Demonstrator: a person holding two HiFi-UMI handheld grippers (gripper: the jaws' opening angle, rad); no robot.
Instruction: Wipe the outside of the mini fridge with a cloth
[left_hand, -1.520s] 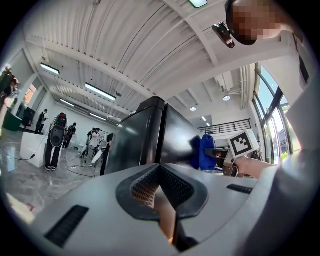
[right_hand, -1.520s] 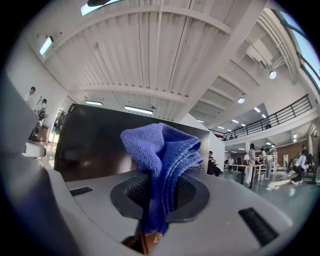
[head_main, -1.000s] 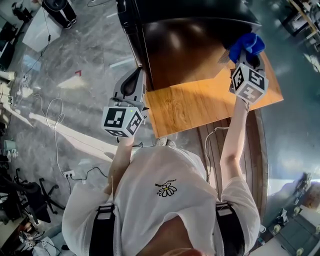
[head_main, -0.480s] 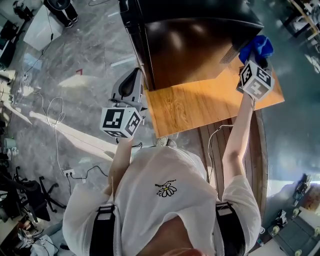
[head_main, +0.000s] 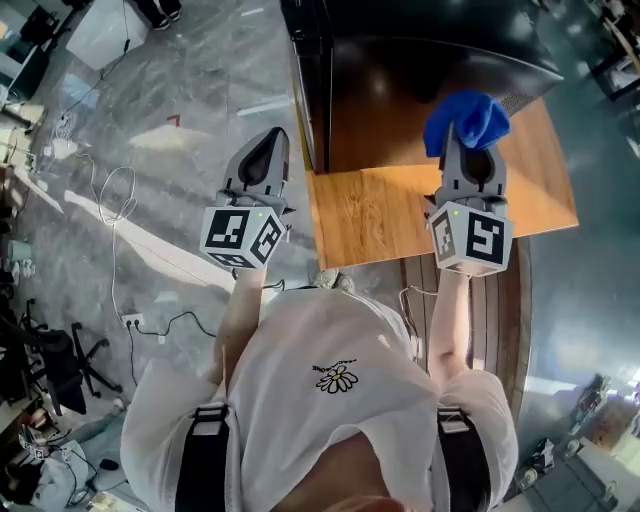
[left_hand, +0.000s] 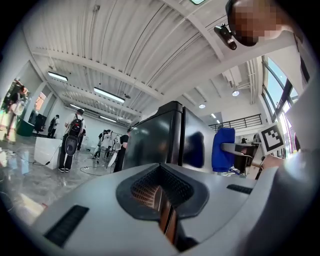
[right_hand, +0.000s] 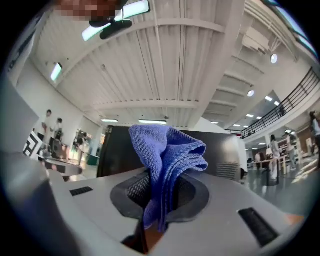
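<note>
Tabletop (head_main: 380, 215); cloth (head_main: 466, 120) toward fridge (head_main: 400, 90), clamped in right hand-held gripper (head_main: 467, 148); left hand-held gripper (head_main: 272, 140) closed.

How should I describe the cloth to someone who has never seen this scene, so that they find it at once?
Find the black fridge standing on the wooden table. By its near side, the right tool is shut on the cloth. It is bunched and bright blue, the only blue thing there.

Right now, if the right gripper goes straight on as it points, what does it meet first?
The fridge. Its dark wall stands right behind the cloth shut in the right gripper's jaws, so the cloth would likely press on it first. The gap is unclear.
</note>
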